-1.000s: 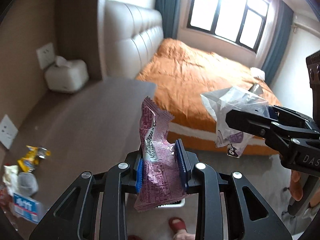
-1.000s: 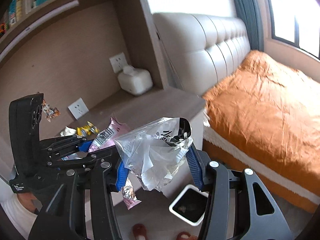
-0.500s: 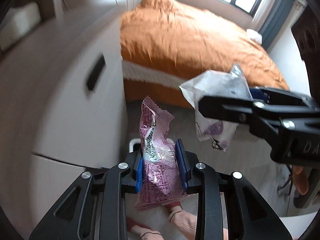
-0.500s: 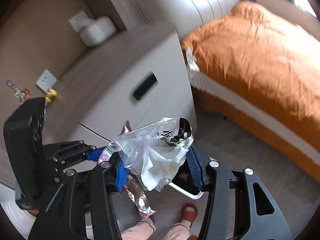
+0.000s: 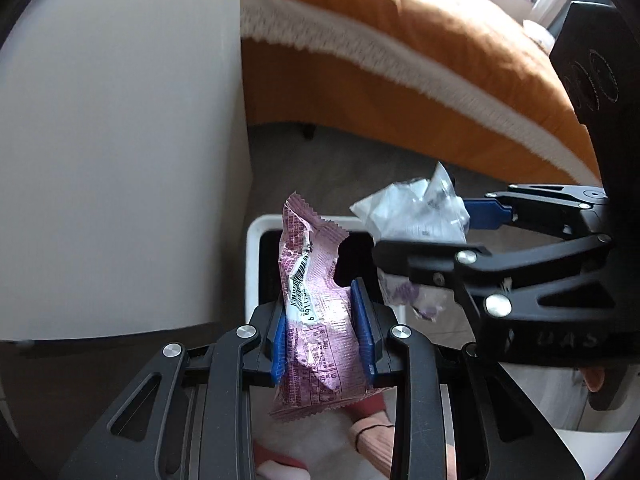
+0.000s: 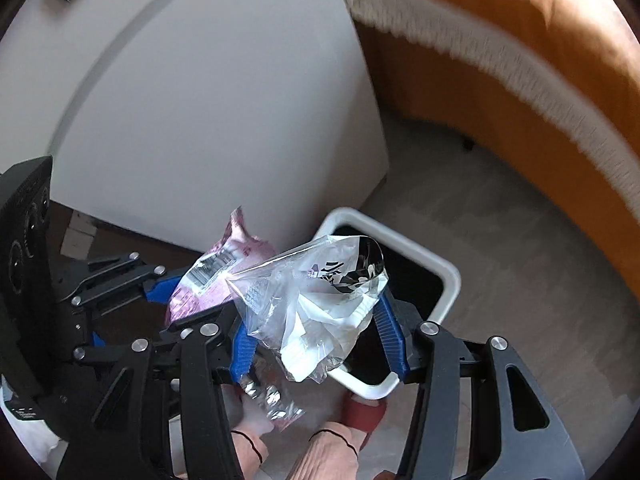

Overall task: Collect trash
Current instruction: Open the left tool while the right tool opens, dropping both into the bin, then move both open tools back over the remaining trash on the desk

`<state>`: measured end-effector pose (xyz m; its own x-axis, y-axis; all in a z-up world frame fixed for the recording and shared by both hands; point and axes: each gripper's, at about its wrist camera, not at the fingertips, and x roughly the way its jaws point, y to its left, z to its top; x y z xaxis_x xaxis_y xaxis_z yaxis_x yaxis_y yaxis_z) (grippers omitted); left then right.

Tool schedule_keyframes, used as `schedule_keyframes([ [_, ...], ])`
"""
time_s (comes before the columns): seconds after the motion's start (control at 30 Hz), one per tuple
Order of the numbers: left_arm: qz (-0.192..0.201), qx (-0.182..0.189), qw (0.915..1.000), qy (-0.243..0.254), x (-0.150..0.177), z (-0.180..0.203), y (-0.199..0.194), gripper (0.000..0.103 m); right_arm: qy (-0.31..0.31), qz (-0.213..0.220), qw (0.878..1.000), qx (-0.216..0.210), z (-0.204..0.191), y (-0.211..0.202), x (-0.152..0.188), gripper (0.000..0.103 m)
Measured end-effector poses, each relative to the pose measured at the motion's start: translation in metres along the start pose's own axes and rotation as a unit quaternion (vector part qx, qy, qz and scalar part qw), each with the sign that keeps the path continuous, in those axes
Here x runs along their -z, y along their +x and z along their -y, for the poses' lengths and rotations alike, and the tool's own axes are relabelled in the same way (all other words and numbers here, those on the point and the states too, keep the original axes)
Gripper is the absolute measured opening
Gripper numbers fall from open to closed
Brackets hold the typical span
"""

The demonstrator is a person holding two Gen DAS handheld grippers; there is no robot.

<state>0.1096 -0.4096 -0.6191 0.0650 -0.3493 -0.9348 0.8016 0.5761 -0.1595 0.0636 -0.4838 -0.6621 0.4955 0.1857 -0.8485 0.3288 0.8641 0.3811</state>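
Observation:
My left gripper is shut on a pink snack wrapper, held upright over a white-rimmed bin with a black inside. My right gripper is shut on a crumpled clear plastic bag, also over the bin. In the left wrist view the right gripper comes in from the right with the clear bag. In the right wrist view the left gripper sits at the left with the pink wrapper.
A white cabinet side stands close left of the bin. A bed with an orange cover lies behind, over grey floor. The person's feet in pink socks and red slippers stand beside the bin.
Both grippers have dropped from tabletop height down toward the floor and now hang over the bin. Each still holds its piece of trash.

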Motion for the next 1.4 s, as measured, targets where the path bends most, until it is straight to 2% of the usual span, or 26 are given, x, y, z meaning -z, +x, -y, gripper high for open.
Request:
schedule_keyframes([
  [0.03, -0.004, -0.001, 1.0000, -0.002, 0.002, -0.002, 0.008, 0.030, 0.005, -0.010, 1.000, -0.012, 0.004, 0.012, 0.002, 0.063],
  [0.07, -0.013, 0.005, 0.9999, -0.005, 0.005, -0.004, 0.020, 0.043, 0.009, -0.017, 1.000, -0.022, 0.007, 0.019, 0.002, 0.066],
  [0.1, -0.022, 0.010, 0.9997, -0.005, 0.006, -0.005, 0.028, 0.075, 0.012, -0.017, 0.999, -0.024, 0.010, 0.025, 0.002, 0.078],
  [0.13, -0.030, 0.008, 0.9995, -0.004, 0.009, -0.007, 0.037, 0.093, 0.015, -0.015, 1.000, -0.022, 0.013, 0.030, 0.003, 0.088],
  [0.17, -0.029, 0.001, 0.9996, 0.000, 0.008, -0.007, 0.041, 0.098, 0.016, -0.017, 0.999, -0.023, 0.014, 0.033, 0.003, 0.090],
  [0.27, -0.036, -0.009, 0.9993, 0.010, 0.011, -0.007, 0.047, 0.098, 0.020, -0.014, 1.000, -0.014, 0.016, 0.037, 0.003, 0.099],
  [0.53, -0.029, -0.007, 0.9995, -0.002, 0.011, -0.013, 0.036, 0.098, 0.020, -0.010, 1.000, 0.005, 0.010, 0.017, -0.008, 0.099],
  [0.7, -0.015, -0.004, 0.9999, -0.004, 0.000, -0.006, 0.009, 0.098, 0.011, 0.003, 1.000, 0.015, -0.001, -0.011, -0.011, 0.099],
  [0.87, 0.006, 0.002, 1.0000, 0.003, -0.011, 0.011, -0.038, 0.098, -0.006, 0.023, 0.999, 0.033, -0.023, -0.055, -0.016, 0.099],
  [1.03, 0.030, 0.006, 0.9995, 0.003, -0.022, 0.025, -0.088, 0.098, -0.033, 0.060, 0.996, 0.058, -0.051, -0.122, -0.024, 0.099],
  [1.4, 0.102, 0.016, 0.9945, -0.019, -0.046, 0.046, -0.225, 0.098, -0.049, 0.150, 0.986, 0.060, -0.108, -0.253, -0.043, 0.099],
])
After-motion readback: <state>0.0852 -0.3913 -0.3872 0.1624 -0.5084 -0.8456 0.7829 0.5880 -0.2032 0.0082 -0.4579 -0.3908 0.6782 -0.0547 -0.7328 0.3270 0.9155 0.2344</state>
